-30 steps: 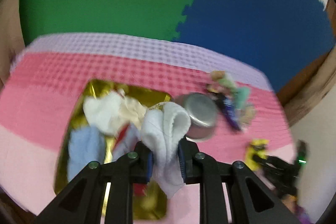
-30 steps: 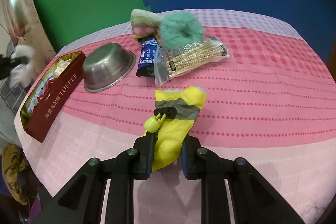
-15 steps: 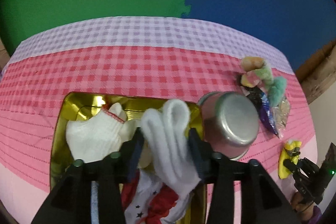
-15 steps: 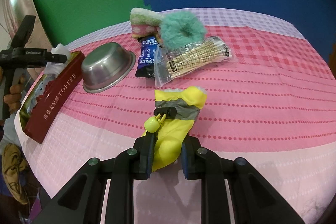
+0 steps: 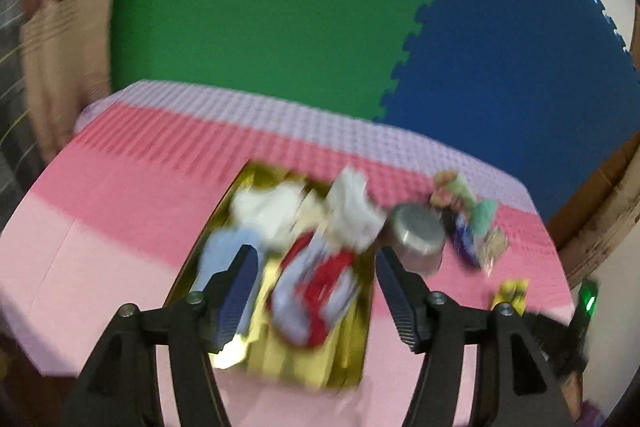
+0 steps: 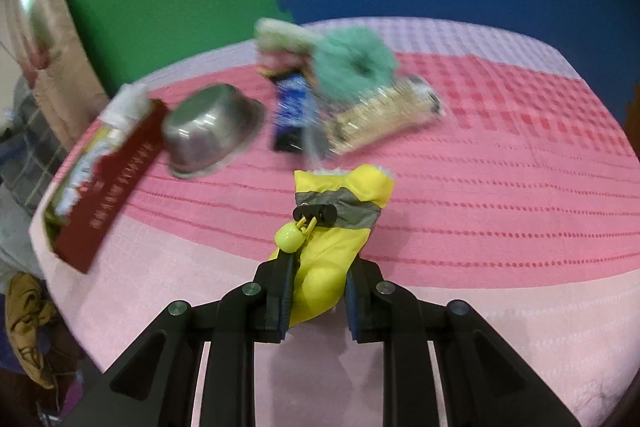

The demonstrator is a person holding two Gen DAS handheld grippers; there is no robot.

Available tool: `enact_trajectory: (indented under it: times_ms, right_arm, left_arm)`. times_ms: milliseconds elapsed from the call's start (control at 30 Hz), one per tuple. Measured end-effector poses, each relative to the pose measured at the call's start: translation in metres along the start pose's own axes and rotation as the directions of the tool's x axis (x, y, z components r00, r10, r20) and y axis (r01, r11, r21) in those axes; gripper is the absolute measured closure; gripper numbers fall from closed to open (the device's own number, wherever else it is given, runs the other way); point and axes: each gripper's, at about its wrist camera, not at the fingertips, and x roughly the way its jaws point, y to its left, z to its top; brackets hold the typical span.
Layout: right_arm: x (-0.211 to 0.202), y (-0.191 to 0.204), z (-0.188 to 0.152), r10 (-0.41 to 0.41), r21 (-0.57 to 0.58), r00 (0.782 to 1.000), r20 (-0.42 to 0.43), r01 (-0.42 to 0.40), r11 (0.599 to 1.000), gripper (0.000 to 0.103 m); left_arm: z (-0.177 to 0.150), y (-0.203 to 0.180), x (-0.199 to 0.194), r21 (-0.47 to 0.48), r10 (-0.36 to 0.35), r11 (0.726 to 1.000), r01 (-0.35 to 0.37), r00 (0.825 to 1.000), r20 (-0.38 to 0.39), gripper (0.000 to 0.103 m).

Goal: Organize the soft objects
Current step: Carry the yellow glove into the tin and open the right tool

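My left gripper (image 5: 312, 291) is open and empty above the gold-lined tin (image 5: 352, 359). The tin holds a white sock (image 5: 352, 211), another white cloth (image 5: 264, 207), a light blue cloth (image 5: 224, 247) and a red, white and blue cloth (image 5: 316, 291). In the right wrist view the tin shows as a dark red box (image 6: 112, 183) at the left. My right gripper (image 6: 318, 301) is shut on a yellow pouch (image 6: 336, 223) with a grey band, lifted just above the pink cloth. The left view is blurred.
An upturned steel bowl (image 6: 212, 131) sits right of the tin. Behind it lie a blue packet (image 6: 292, 111), a teal fluffy scrunchie (image 6: 356, 63), a pastel soft roll (image 6: 280, 39) and a clear bag of sticks (image 6: 384, 115). The pink checked tablecloth (image 6: 520, 167) covers the table.
My left gripper opened and let the white sock drop into the tin, then pulled back. My right gripper keeps hold of the yellow pouch and has shifted slightly.
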Motion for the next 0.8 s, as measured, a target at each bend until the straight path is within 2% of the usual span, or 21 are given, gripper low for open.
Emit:
enact_trajectory:
  times_ms: [100, 200, 300, 400, 467, 600, 800]
  right_arm:
    - [-0.018, 0.034, 0.012, 0.07, -0.046, 0.997, 0.029, -0.068, 0.997, 0.084]
    - [-0.028, 0.08, 0.027, 0.164, -0.103, 0.986, 0.034, -0.16, 0.982, 0.084]
    - [-0.022, 0.129, 0.041, 0.265, -0.147, 0.964, 0.0, -0.262, 0.954, 0.084]
    - [-0.004, 0.178, 0.05, 0.329, -0.183, 0.943, -0.056, -0.334, 0.925, 0.084]
    - [0.012, 0.211, 0.059, 0.337, -0.222, 0.938, -0.086, -0.347, 0.911, 0.084]
    - [0.045, 0.253, 0.08, 0.338, -0.221, 0.932, -0.13, -0.359, 0.907, 0.084]
    - [0.102, 0.289, 0.106, 0.265, -0.181, 0.95, -0.164, -0.293, 0.939, 0.083]
  left_arm:
    - [-0.038, 0.013, -0.017, 0.006, 0.089, 0.996, -0.089, 0.996, -0.026, 0.04]
    - [-0.069, 0.028, -0.025, -0.036, 0.116, 0.992, -0.118, 0.991, -0.063, 0.04]
    - [-0.086, 0.029, -0.024, 0.0, 0.144, 0.989, -0.145, 0.984, -0.102, 0.04]
    - [-0.096, 0.027, -0.026, 0.052, 0.185, 0.982, -0.18, 0.979, -0.089, 0.04]
    - [-0.099, 0.025, -0.029, 0.082, 0.186, 0.98, -0.18, 0.98, -0.074, 0.04]
    - [-0.099, 0.031, -0.033, 0.064, 0.153, 0.987, -0.149, 0.987, -0.055, 0.04]
    - [-0.092, 0.043, -0.036, 0.036, 0.167, 0.986, -0.165, 0.984, -0.067, 0.04]
